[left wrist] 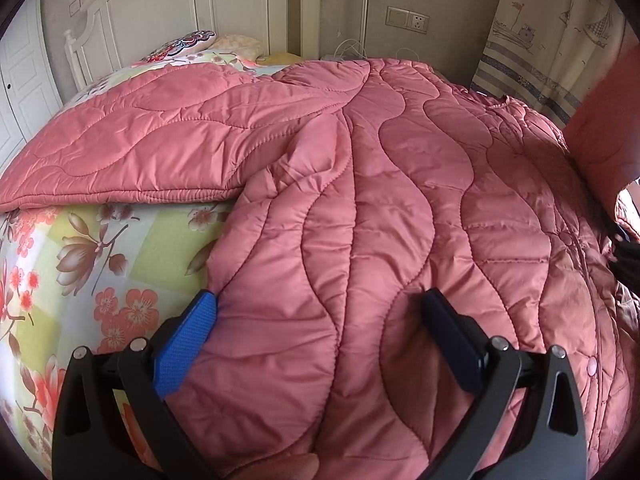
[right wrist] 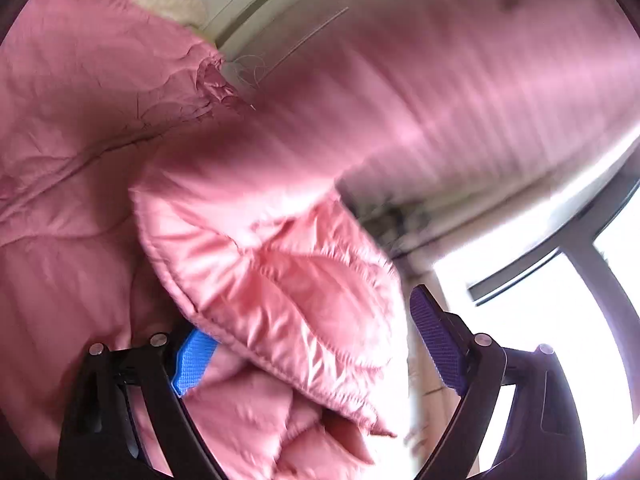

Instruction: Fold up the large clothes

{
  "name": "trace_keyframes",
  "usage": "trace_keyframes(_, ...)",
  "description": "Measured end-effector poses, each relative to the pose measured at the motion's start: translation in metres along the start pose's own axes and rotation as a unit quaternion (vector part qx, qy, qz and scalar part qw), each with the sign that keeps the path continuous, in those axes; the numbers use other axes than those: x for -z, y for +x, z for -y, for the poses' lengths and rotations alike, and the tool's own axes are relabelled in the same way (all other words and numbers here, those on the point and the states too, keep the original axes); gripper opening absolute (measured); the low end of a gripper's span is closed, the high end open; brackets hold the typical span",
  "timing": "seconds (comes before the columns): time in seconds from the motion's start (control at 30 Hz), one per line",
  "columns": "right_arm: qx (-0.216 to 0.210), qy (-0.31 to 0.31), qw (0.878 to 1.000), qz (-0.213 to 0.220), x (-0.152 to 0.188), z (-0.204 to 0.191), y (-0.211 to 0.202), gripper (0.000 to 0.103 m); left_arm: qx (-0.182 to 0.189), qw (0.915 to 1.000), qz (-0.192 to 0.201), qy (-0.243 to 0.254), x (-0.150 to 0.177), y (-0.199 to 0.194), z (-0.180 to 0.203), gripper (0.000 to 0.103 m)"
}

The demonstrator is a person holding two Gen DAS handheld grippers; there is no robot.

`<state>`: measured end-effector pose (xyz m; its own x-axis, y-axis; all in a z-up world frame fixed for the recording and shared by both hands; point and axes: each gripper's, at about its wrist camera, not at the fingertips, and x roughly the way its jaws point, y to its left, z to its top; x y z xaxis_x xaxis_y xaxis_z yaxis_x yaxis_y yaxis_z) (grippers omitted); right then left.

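Left view. Nearest the lens: my left gripper [left wrist: 320, 312], jaws spread wide, with the hem of the pink quilted coat [left wrist: 400, 184] lying between them. The blue left pad [left wrist: 186, 344] touches the coat's edge; the dark right pad [left wrist: 452, 340] rests on top of the fabric. Nothing is pinched. The coat lies spread across the bed [left wrist: 80, 264], over a floral sheet. One sleeve [left wrist: 132, 148] stretches out flat to the left, its cuff edge at the left margin. Beyond the coat: a patterned pillow [left wrist: 188, 42], a white headboard [left wrist: 168, 12], a wall socket [left wrist: 408, 18] and a curtain [left wrist: 540, 40] printed with boats.

Right view, heavily blurred. Nearest the lens: my right gripper [right wrist: 312, 328], jaws spread, with a puffy fold of the coat [right wrist: 280, 272] sitting in the gap. The fold covers part of the blue pad [right wrist: 194, 360] and lies just beside the purple pad [right wrist: 438, 344]; whether it touches the purple one I cannot tell. More of the coat fills the left and top. A bright window [right wrist: 560, 320] is at the right.
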<state>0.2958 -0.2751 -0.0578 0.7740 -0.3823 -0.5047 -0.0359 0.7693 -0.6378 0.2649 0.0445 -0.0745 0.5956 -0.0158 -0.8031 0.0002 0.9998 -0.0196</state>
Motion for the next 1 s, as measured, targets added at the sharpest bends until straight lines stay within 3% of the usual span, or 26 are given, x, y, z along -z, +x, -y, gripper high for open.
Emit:
trace_keyframes(0.07, -0.052, 0.067, 0.996, 0.003, 0.011, 0.03, -0.003, 0.086, 0.0, 1.0, 0.0, 0.0, 0.0, 0.0, 0.0, 0.101)
trace_keyframes(0.17, -0.129, 0.194, 0.972, 0.005, 0.018, 0.077, 0.005, 0.086, 0.0, 1.0, 0.0, 0.0, 0.0, 0.0, 0.0, 0.101)
trace_keyframes(0.2, -0.156, 0.235, 0.959, 0.01, 0.019, 0.092, 0.009, 0.086, -0.001, 1.0, 0.0, 0.0, 0.0, 0.0, 0.0, 0.101)
trace_keyframes(0.33, -0.227, 0.269, 0.936, 0.03, -0.003, 0.09, 0.014, 0.086, -0.001, 1.0, 0.0, 0.0, 0.0, 0.0, 0.0, 0.101)
trace_keyframes(0.43, -0.246, 0.231, 0.94, 0.047, -0.033, 0.059, -0.002, 0.086, 0.0, 1.0, 0.001, 0.0, 0.0, 0.0, 0.0, 0.101)
trace_keyframes(0.57, -0.252, 0.133, 0.957, 0.053, -0.071, -0.025, -0.039, 0.086, 0.0, 1.0, 0.001, 0.0, 0.001, 0.0, 0.0, 0.101)
trace_keyframes(0.67, -0.236, 0.062, 0.968, 0.052, -0.091, -0.077, -0.042, 0.08, 0.001, 1.0, 0.001, 0.0, 0.001, 0.0, 0.0, 0.101)
trace_keyframes(0.73, -0.21, 0.025, 0.977, 0.038, -0.096, -0.102, -0.038, 0.069, -0.001, 1.0, 0.0, 0.0, 0.0, 0.001, 0.0, 0.101)
trace_keyframes(0.83, -0.202, 0.019, 0.979, 0.031, -0.096, -0.109, -0.036, 0.056, -0.014, 0.9999, -0.003, 0.01, 0.0, 0.003, 0.005, 0.101)
trace_keyframes(0.9, -0.217, 0.035, 0.975, 0.029, -0.097, -0.1, -0.033, 0.04, -0.014, 0.9998, -0.004, 0.009, 0.0, 0.003, 0.006, 0.101)
trace_keyframes(1.0, -0.259, 0.055, 0.963, 0.046, -0.091, -0.086, -0.039, 0.032, -0.016, 0.9996, -0.015, 0.02, -0.002, 0.001, 0.008, 0.101)
